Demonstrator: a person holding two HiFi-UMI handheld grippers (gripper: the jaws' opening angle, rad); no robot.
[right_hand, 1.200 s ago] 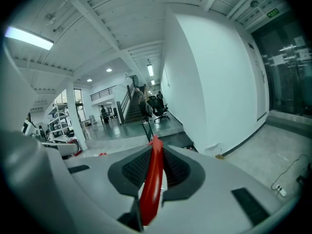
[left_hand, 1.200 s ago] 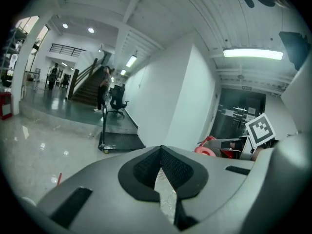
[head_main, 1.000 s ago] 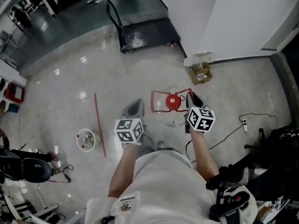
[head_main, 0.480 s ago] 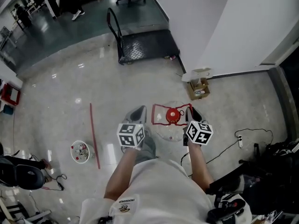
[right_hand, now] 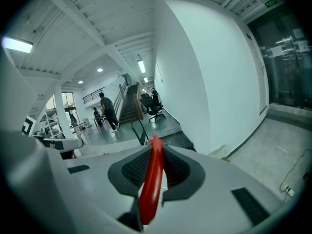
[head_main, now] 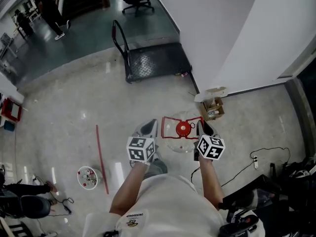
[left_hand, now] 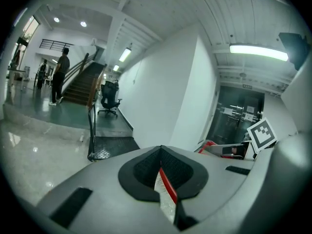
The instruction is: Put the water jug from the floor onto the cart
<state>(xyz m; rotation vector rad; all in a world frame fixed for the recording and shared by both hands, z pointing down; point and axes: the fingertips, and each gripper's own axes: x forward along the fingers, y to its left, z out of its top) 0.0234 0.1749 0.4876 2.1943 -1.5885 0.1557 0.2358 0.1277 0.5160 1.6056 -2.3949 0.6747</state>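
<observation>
In the head view the clear water jug [head_main: 178, 139] with its red cap [head_main: 183, 129] hangs off the floor by a red handle frame [head_main: 178, 119]. My left gripper [head_main: 150, 128] is shut on the frame's left side, and my right gripper [head_main: 202, 128] on its right side. Between the left gripper view's pads runs a red and white strip of the handle [left_hand: 164, 188]. The right gripper view has a red bar of the handle [right_hand: 152, 180] pinched in its pads. The black flat cart [head_main: 157, 60] with an upright push handle [head_main: 118, 37] stands ahead beside the white wall; it also shows as the cart [left_hand: 108, 147] and the cart [right_hand: 175, 139].
A small cardboard box [head_main: 215, 107] sits at the wall's foot on the right. A thin red strip [head_main: 101, 158] and a white round tub [head_main: 88, 176] lie on the floor at left. Cables [head_main: 256, 158] and dark gear crowd the lower right. A person [head_main: 48, 8] stands far back.
Both grippers and the jug have travelled forward across the floor toward the cart. The cart now sits nearer and lower in the head view. Both grips are unchanged.
</observation>
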